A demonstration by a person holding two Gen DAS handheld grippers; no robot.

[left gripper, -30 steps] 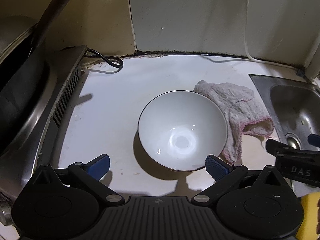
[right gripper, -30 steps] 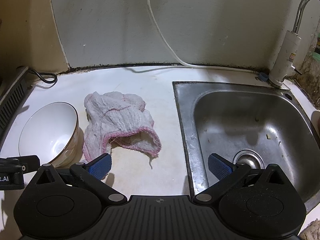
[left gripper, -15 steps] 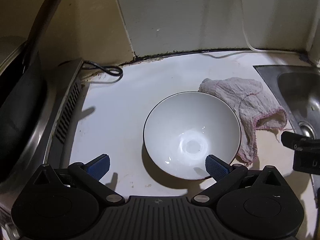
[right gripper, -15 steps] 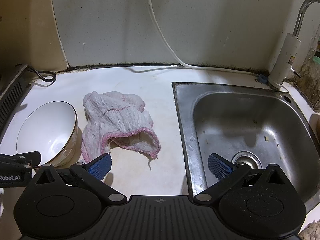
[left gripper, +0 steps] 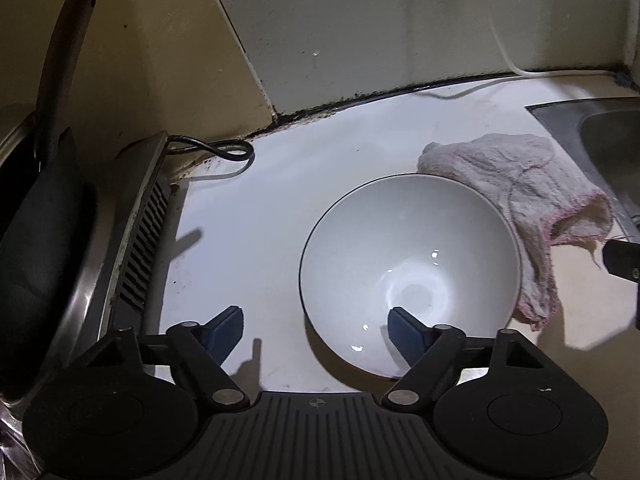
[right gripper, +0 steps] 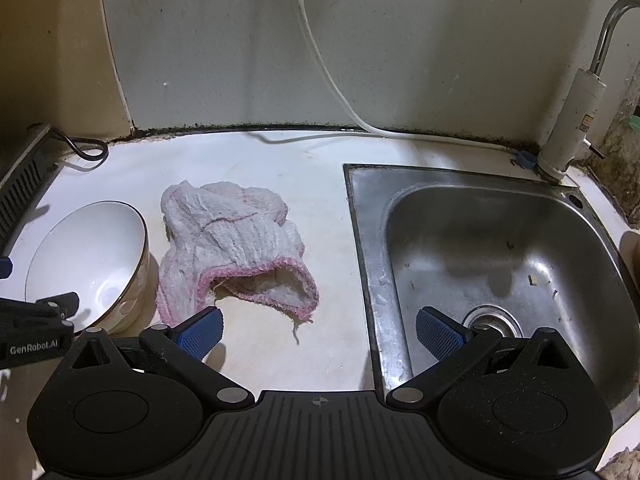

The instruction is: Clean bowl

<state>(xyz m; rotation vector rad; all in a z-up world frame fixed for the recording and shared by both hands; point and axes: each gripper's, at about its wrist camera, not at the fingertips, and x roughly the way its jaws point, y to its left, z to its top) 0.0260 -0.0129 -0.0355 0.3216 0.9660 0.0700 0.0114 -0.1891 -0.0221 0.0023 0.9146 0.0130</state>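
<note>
left gripper (left gripper: 316, 330): jaws closing, narrower than a second ago; nothing clamped. Its right pad sits inside the bowl, the left pad outside over bare counter, so the near-left rim is between them, pads not pressing.
change, left view: bowl now larger and further right in frame, its near edge reaching the gripper body; before, the whole bowl sat ahead between the pads. View rolled, wall seam tilted.
right gripper (right gripper: 320, 334): jaws wide apart, holding nothing; view same as before.
bowl (left gripper: 408, 264): white, upright, empty, a few shiny wet spots inside. Directly ahead-right of the left gripper; far left of the right gripper (right gripper: 88, 264).
cloth (right gripper: 236, 248): crumpled, pink-edged, just ahead of the right gripper's left pad, touching the bowl's right side.
sink (right gripper: 372, 280): steel, ahead-right of right gripper; its right pad over the basin near the drain.
tap (right gripper: 576, 120): behind sink, spout cut off by frame.
pan (left gripper: 40, 220): dark, far left of left gripper, hard to make out.
hidden: bowl's near rim under left gripper body.
</note>
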